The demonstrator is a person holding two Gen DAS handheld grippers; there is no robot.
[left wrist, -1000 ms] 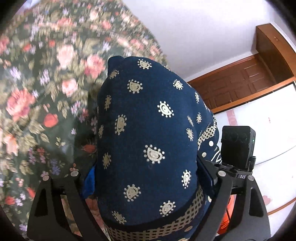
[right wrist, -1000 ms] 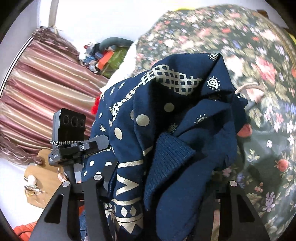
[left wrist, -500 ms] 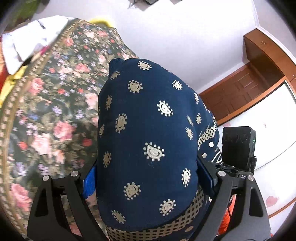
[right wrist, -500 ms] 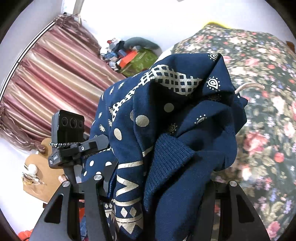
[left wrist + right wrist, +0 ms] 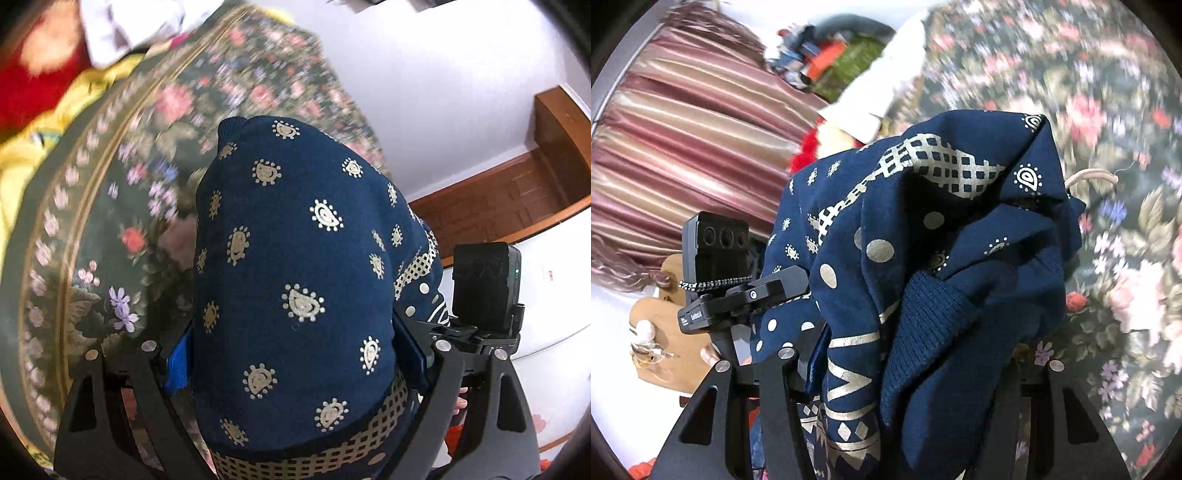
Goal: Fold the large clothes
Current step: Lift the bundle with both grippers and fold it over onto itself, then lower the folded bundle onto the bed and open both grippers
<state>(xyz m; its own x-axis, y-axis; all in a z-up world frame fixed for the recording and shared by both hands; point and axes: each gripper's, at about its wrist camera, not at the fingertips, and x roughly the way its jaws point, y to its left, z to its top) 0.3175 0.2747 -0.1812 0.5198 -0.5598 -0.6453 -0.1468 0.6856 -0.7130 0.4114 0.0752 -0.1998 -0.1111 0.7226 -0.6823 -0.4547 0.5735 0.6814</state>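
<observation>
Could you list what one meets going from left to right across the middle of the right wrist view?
Striped pink curtain → black camera module on the other hand-held gripper → bunched navy patterned garment → dark floral bedspread.

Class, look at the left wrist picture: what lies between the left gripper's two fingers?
In the left wrist view, the navy patterned garment bulges up between the left gripper fingers, which clamp it; the floral bedspread lies behind.

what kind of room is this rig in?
Likely a home bedroom: a floral bedspread on what looks like a bed, pink striped satin curtains, a brown panelled wooden door. Both grippers hold a navy patterned sweatshirt.
</observation>
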